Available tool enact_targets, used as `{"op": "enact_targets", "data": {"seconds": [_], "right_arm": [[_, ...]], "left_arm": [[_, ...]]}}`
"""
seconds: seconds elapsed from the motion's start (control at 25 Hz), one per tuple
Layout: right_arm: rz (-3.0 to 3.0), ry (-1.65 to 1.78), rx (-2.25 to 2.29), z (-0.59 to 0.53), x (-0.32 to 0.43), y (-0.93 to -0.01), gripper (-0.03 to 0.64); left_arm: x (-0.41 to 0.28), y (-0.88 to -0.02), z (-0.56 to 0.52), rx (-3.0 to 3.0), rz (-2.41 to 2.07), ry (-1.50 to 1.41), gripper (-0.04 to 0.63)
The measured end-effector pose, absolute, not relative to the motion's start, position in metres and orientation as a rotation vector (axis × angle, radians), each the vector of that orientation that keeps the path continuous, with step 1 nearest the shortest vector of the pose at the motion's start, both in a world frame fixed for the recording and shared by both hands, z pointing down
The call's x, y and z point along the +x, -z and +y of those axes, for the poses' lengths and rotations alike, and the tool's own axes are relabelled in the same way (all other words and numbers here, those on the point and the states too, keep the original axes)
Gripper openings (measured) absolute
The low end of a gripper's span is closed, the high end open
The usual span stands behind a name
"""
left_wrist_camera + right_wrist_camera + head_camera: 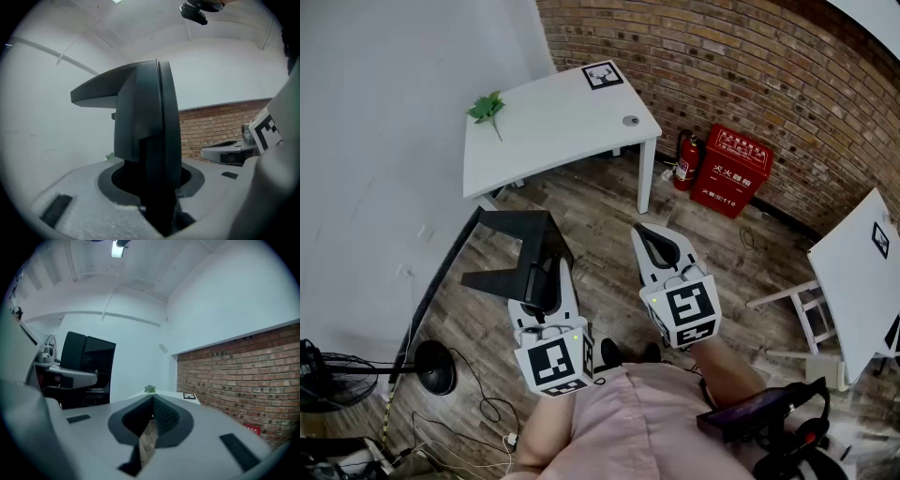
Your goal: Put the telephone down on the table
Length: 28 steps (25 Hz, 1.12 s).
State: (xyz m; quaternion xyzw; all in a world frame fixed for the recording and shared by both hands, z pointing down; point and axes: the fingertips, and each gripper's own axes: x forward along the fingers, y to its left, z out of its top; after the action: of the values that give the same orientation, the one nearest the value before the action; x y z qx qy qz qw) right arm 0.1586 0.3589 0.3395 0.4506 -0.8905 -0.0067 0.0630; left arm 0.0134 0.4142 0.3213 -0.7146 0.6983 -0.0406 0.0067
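The telephone (517, 255) is a black wedge-shaped desk set, held in the air above the wooden floor, well short of the white table (553, 127). My left gripper (546, 284) is shut on its near edge. In the left gripper view the telephone (146, 126) stands upright between the jaws and fills the middle. My right gripper (655, 240) is beside it on the right, shut, with nothing in it. In the right gripper view the shut jaws (152, 403) point toward the table (164, 395), and the telephone (91, 363) shows at the left.
On the table lie a green plant sprig (488, 107), a square marker tag (603, 75) and a small round disc (630, 120). A red fire-equipment box (732, 171) and an extinguisher (684, 161) stand by the brick wall. A second white table (862, 272) is at right, a fan (321, 373) at lower left.
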Motion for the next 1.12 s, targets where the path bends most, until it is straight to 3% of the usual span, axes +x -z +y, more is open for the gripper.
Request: {"op": "enact_targets", "data": {"seconds": [0.96, 1.12], "right_arm": [[-2.709, 0.023, 1.349, 0.345, 0.119, -0.335, 0.006], [-2.743, 0.029, 1.315, 0.339, 0.107, -0.326, 0.038]], "left_arm": [[-0.013, -0.332, 0.393, -2.415, 2.045, 0.141, 0.164], [-0.021, -0.323, 0.380, -2.462, 1.972, 0.118, 0.164]]}}
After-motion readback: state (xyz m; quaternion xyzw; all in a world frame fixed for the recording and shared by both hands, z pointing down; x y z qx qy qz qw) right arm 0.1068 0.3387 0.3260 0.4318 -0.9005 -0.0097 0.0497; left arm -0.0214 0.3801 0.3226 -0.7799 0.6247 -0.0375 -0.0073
